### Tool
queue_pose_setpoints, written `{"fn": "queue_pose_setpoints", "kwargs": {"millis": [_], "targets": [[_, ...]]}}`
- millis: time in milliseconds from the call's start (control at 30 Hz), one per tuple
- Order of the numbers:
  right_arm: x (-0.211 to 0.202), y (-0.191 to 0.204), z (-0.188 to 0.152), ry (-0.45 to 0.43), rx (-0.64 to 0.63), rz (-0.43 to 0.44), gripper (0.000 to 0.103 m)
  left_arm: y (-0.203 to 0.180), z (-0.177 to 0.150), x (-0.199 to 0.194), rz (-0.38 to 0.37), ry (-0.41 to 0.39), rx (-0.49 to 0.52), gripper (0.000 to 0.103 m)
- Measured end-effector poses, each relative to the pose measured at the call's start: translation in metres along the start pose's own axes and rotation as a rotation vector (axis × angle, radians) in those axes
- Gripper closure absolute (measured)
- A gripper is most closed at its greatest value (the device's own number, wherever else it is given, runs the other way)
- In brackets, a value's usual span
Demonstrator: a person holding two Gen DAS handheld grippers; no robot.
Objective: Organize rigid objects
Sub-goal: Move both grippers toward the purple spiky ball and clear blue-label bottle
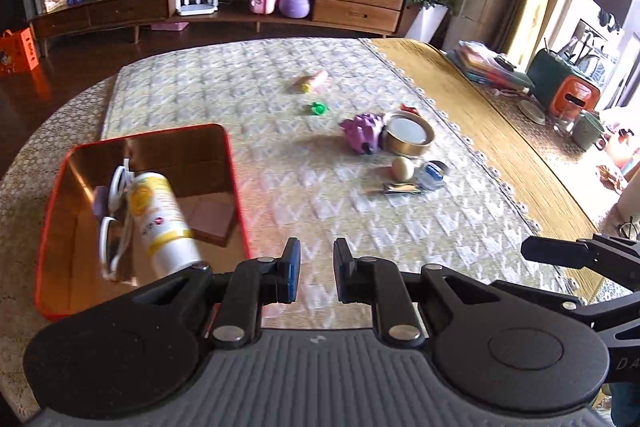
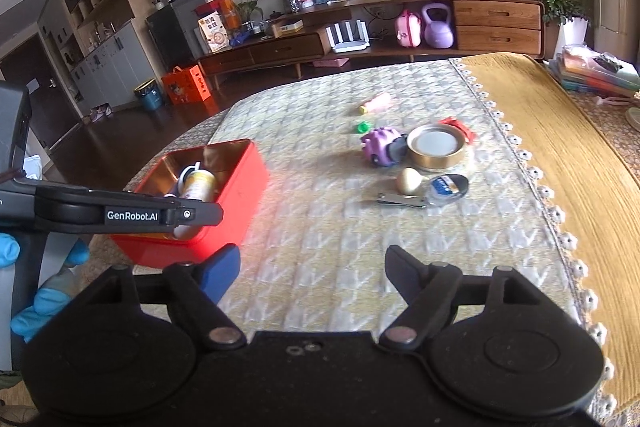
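Red painted metal with a shiny golden inside: this is the tin box (image 2: 192, 211), rectangular with rounded corners, standing at about nine o'clock on the bench (image 2: 320, 247), which is covered by a quilted cloth in pale yellow and grey. Inside the box a white and yellow bottle (image 2: 198, 187), a smooth cylinder, already lies on its side, so I judge that the sorting is partly done and the step in hand is to go for the next loose thing. The left claw (image 1: 316, 269) has its jaws nearly together and holds nothing. The right claw (image 2: 312, 273) stands wide open and is also empty. The remaining things are grouped at about one o'clock: a purple toy (image 2: 380, 147) with a bumpy surface, beside it a round gold-rimmed lid (image 2: 436, 147) lying flat, in front a small cream egg-shaped piece (image 2: 408, 181), a metal nail clipper (image 2: 402, 202) and a roll of tape (image 2: 448, 189). Farther off lie a small green piece (image 2: 363, 127) and a pink tube (image 2: 376, 103). The next move probably calls for the open right claw to reach forward, close on one hard item, and carry it across to the box.
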State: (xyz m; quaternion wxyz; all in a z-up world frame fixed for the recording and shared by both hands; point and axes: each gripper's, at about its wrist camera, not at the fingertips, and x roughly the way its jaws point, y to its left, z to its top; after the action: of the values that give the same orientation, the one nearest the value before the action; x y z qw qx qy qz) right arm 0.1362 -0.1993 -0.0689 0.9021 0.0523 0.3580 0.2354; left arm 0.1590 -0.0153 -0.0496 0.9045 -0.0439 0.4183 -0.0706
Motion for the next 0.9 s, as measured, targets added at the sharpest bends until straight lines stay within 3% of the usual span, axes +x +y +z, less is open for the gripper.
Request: {"fn": "queue_pose_setpoints", "kwargs": {"millis": [100, 200, 233, 267, 333, 600, 900], "targets": [[0.002, -0.009, -0.001, -0.002, -0.008, -0.024, 0.021, -0.009, 0.002, 0.007, -0.008, 0.007, 0.006, 0.086], [0.005, -0.019, -0.001, -0.005, -0.009, -0.044, 0.021, -0.015, 0.003, 0.015, -0.008, 0.013, 0.009, 0.072], [0.006, -0.023, -0.001, -0.007, -0.009, -0.051, 0.02, -0.017, 0.004, 0.017, -0.009, 0.011, 0.008, 0.06], [0.008, -0.027, 0.0, -0.008, -0.008, -0.059, 0.02, -0.018, 0.005, 0.019, -0.01, 0.006, 0.005, 0.039], [0.012, -0.036, 0.001, -0.009, -0.003, -0.073, 0.02, -0.02, 0.007, 0.02, -0.001, -0.024, -0.001, 0.023], [0.041, -0.074, 0.015, -0.018, 0.047, -0.156, 0.018, -0.026, 0.034, 0.053, -0.009, -0.015, -0.009, 0.022], [0.077, -0.096, 0.029, 0.013, 0.001, -0.181, 0.013, -0.035, 0.069, 0.099, 0.022, -0.028, 0.012, 0.022]]}}
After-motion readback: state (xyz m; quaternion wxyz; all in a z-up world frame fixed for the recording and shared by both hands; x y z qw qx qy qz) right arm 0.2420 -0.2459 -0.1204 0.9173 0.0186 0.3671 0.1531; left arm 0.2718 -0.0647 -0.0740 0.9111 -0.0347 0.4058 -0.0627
